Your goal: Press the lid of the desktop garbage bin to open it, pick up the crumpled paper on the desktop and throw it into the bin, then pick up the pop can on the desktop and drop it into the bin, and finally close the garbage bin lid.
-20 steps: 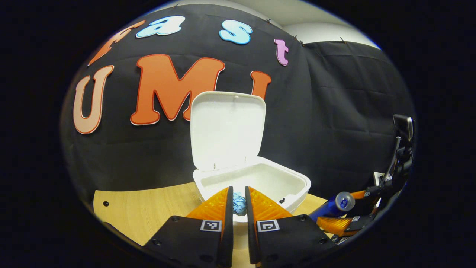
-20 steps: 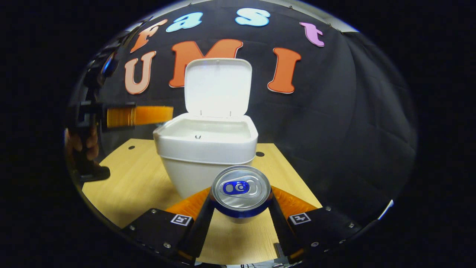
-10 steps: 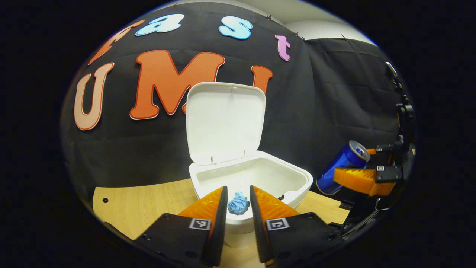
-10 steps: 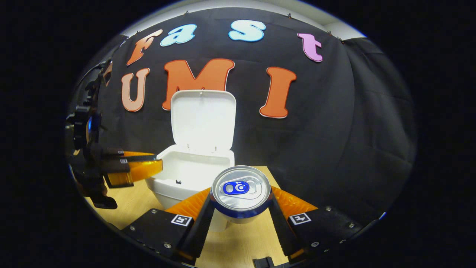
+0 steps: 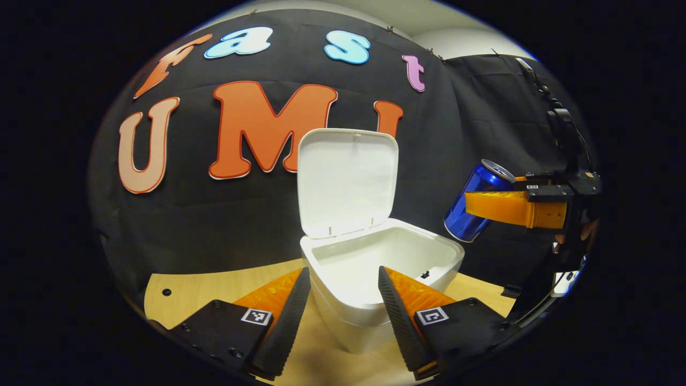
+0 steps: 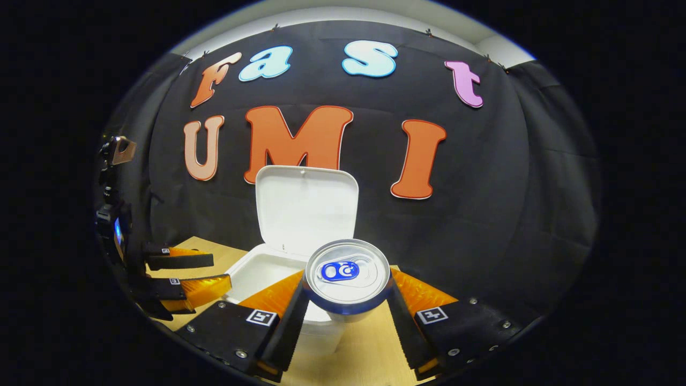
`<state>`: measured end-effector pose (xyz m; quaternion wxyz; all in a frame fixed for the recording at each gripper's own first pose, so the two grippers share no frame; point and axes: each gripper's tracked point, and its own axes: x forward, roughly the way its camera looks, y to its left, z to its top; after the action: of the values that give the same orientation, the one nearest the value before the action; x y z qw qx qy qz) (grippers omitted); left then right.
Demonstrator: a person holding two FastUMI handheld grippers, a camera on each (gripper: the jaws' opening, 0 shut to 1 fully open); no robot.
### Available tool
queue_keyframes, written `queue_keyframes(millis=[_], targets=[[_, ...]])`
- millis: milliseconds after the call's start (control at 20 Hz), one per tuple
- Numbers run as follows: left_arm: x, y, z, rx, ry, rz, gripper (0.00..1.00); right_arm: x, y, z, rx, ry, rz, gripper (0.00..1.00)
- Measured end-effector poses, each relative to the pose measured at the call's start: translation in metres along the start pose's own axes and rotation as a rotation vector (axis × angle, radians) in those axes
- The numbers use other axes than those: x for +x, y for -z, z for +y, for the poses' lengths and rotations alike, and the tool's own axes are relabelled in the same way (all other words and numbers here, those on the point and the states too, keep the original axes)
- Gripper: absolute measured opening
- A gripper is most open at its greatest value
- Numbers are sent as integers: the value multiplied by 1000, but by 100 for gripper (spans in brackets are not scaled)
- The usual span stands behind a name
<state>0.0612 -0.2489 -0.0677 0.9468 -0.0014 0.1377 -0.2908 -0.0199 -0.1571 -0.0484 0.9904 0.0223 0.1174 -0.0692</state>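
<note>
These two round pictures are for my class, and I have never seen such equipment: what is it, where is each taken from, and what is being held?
A person holds one hand-held gripper in each hand; a camera rides on each, looking along its two fingers. In the left gripper view, the left hand-held gripper is open and empty before a white bin on a wooden table, its lid raised. In the right gripper view, the right hand-held gripper grips a blue pop can, lifted near the bin.

**Bin open, can held aloft**

The white garbage bin (image 5: 375, 279) stands on the wooden table (image 5: 214, 284) near its far edge, its lid (image 5: 345, 179) swung upright. The blue pop can (image 5: 474, 201), silver top forward, hangs tilted to the bin's right, clamped in the right tool (image 6: 347, 300).
</note>
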Motion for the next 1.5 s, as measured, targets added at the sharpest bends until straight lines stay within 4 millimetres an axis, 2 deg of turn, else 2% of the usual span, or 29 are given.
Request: queue_keyframes(millis=[100, 250, 450, 500, 900, 1050, 1150, 1300, 1500], targets=[[-8, 8, 13, -15, -36, 16, 82, 10, -2, 9, -11, -24, -11, 80], [-21, 17, 35, -49, -98, 33, 88, 28, 11, 14, -12, -40, 31, 80], [-31, 28, 61, -78, -167, 54, 86, 38, 31, 24, -8, -86, 93, 80], [-32, 30, 65, -85, -178, 61, 88, 40, 36, 26, -5, -98, 104, 80], [-47, 45, 89, -111, -242, 85, 86, 52, 58, 28, -11, -110, 188, 81], [-54, 50, 101, -120, -270, 90, 88, 58, 46, 24, 22, -108, 163, 84], [-59, 51, 109, -121, -292, 92, 86, 65, 31, 23, 24, -106, 137, 84], [-67, 56, 121, -131, -313, 88, 86, 78, -3, 18, -12, -82, 74, 84], [-80, 62, 140, -143, -360, 90, 86, 91, -59, 24, -23, -90, -23, 84]])
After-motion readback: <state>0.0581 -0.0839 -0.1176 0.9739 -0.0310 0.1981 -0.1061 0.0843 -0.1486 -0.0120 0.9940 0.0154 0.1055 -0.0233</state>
